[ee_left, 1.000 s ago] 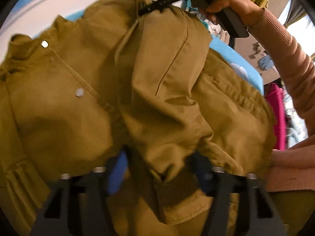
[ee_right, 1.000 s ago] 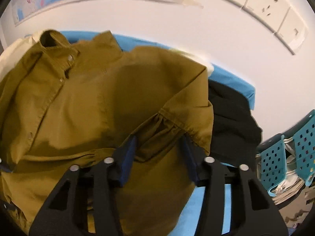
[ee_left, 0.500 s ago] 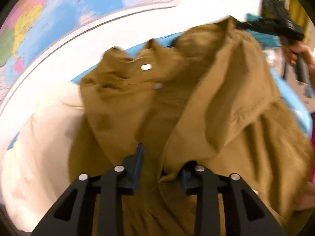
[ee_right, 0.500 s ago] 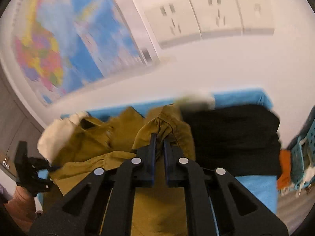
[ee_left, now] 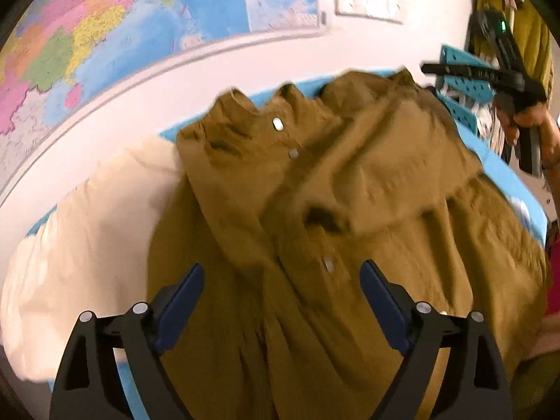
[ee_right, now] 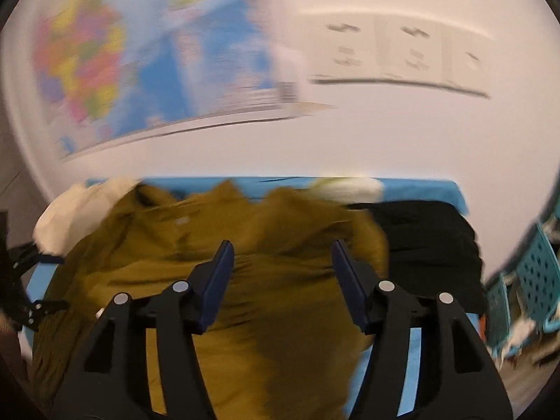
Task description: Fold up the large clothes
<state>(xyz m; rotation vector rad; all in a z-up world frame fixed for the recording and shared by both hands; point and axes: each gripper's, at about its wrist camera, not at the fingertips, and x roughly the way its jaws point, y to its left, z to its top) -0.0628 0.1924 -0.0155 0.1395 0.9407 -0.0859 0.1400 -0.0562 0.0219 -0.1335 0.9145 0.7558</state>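
Mustard shirt lies on the blue table, both my claws spread and empty above it.

The mustard shirt (ee_left: 343,231) lies below and ahead of my left gripper (ee_left: 281,288), collar toward the wall, its length running away from me. My right gripper (ee_right: 282,281) hovers over the shirt's right side. Both have just been opening, nothing between the fingers. One mustard shirt, one cream garment (ee_left: 87,245), one black garment (ee_right: 427,245) share the blue table (ee_right: 413,350).

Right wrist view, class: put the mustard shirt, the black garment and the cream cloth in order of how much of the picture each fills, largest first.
1. Mustard shirt, by far the largest.
2. Black garment.
3. Cream cloth, though the shirt hides part of it, so its true size is unsure.
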